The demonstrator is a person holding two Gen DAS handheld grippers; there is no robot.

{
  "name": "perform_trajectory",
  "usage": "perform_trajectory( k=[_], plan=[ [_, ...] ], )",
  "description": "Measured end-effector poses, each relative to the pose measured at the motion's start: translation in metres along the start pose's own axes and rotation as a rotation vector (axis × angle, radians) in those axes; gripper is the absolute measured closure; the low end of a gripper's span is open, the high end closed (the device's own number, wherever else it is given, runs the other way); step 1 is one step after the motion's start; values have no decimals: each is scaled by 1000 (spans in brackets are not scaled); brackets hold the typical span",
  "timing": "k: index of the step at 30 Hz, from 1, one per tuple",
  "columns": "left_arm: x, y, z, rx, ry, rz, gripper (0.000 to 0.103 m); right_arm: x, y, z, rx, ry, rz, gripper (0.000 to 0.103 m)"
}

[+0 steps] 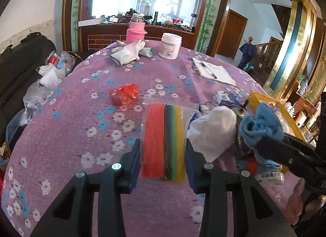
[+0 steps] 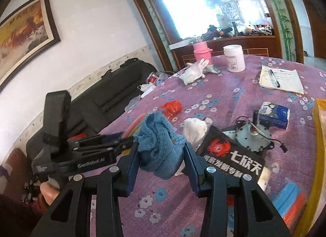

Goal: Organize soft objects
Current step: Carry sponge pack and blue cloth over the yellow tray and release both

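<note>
**Both grippers loaded over the floral desk**

While the purple floral desk [image 1: 81, 114] carries clutter, the left hand-held gripper [image 1: 163, 155] clamps a slick, flat bag of coloured sheets [image 1: 163, 139]. Just right of that bag, the right hand-held gripper [image 2: 161, 155] pinches a limp, light blue knitted cloth [image 2: 159, 145]; bunched folds grip best.

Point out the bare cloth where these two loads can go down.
Bare tablecloth lies left of the red wrapper, and between white gloves and notepad. It is crowded to the right, around white cloth, motor and yellow tray.
</note>
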State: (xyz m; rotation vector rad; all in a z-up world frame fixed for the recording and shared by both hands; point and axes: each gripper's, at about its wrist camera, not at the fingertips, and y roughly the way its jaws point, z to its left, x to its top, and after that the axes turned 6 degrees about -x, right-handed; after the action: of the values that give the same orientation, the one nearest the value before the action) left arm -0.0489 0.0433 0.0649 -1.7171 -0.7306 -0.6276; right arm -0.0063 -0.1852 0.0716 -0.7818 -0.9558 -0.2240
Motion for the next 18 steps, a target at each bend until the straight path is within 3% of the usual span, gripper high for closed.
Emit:
perform_trajectory(
  k=[18],
  plan=[
    [-3, -18, -24, -22, 24, -25, 65, 9, -25, -18, 16, 81, -83, 56]
  ],
)
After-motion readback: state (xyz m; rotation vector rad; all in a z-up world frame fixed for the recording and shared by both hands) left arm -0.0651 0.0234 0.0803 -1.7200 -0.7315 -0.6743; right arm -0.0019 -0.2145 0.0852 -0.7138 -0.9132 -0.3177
